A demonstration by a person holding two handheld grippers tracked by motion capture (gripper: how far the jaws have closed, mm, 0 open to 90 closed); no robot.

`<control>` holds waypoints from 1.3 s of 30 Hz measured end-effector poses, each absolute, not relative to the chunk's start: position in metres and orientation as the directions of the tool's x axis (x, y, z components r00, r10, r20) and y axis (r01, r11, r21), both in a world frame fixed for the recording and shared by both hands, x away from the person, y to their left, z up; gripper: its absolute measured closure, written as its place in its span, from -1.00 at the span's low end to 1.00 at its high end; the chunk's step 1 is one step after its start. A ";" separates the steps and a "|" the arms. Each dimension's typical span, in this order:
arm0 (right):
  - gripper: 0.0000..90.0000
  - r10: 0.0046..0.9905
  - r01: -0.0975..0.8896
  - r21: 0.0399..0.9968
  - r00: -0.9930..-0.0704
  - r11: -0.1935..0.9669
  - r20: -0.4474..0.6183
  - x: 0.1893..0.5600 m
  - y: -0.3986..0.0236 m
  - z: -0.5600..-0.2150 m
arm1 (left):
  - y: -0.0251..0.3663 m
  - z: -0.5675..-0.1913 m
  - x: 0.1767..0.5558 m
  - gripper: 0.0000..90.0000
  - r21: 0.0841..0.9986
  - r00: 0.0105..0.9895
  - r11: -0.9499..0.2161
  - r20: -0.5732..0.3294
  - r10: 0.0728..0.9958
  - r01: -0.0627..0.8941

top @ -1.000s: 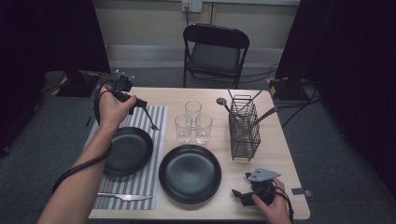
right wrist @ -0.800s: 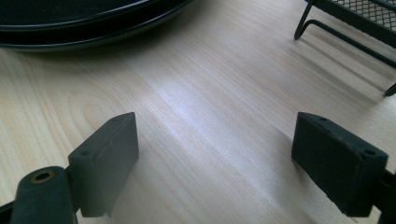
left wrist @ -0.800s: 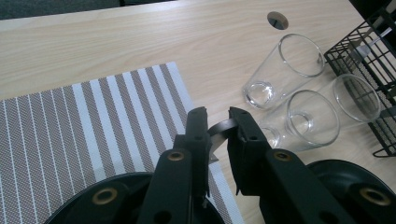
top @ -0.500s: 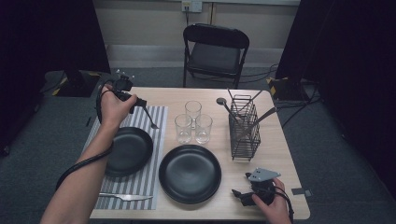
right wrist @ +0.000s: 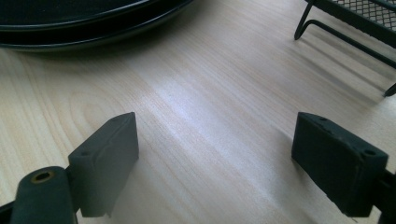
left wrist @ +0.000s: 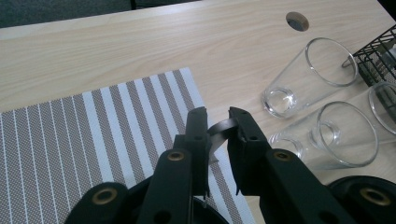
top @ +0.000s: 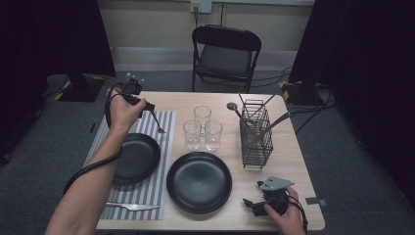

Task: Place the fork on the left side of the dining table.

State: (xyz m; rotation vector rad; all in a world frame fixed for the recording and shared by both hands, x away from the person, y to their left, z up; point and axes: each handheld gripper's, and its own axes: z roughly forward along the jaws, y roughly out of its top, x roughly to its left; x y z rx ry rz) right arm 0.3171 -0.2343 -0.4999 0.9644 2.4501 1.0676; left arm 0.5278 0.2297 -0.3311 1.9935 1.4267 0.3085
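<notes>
Even overhead light on the table [top: 293, 161], dark surroundings, soft shadows, and near claw parts slightly blurred.

high: above, facing table [top: 288, 161] | claw views: close, low | shared: black plate [top: 198, 182]

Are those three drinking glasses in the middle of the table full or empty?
Empty. The three glasses stand upright and clear, and in the left gripper view the table shows through their bare bottoms.
</notes>
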 end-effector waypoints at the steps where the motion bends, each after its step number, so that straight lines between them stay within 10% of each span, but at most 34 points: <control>1: -0.69 0.684 0.462 0.734 -0.730 0.498 -0.005 0.317 -0.234 -0.500 | 0.229 -0.332 0.528 0.74 0.631 0.376 -0.187 -0.178 0.909 0.753; 39: -0.69 0.678 0.459 0.732 -0.735 0.503 -0.006 0.317 -0.234 -0.500 | 0.253 -0.345 0.503 0.74 0.624 0.313 -0.099 -0.244 0.918 0.775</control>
